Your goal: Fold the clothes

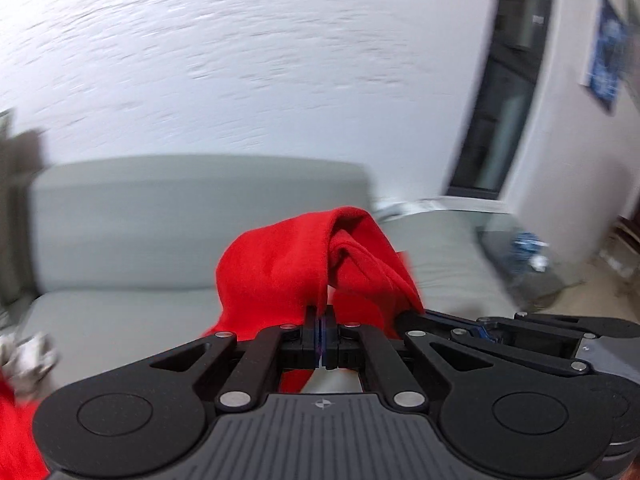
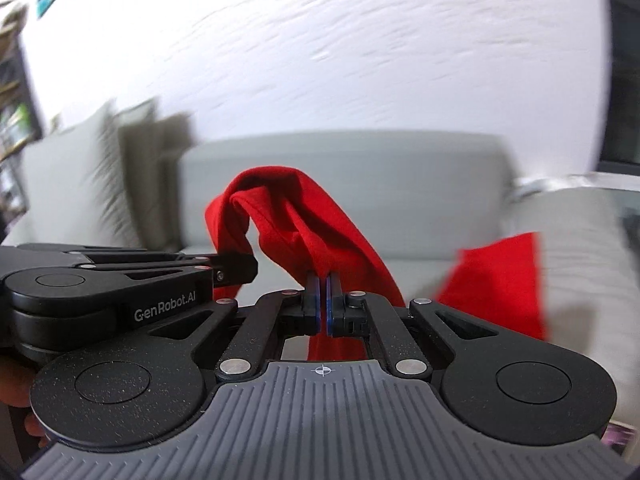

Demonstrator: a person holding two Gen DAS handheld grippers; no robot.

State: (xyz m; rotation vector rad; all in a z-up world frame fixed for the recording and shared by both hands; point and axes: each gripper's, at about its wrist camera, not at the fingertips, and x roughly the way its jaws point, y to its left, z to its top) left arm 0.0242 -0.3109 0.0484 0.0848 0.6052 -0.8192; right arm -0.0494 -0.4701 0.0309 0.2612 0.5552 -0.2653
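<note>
The left gripper (image 1: pixel 322 322) is raised, its two black fingers pressed together on a fold of the red garment (image 1: pixel 280 264), which drapes over the fingertips. The right gripper (image 2: pixel 321 288) is lifted to about the same height, its blue-lined pads (image 2: pixel 329 300) pinched on another fold of the same cloth. The two grippers sit close side by side: each one's linkage shows at the edge of the other's wrist view, angled inward toward its neighbour.
</note>
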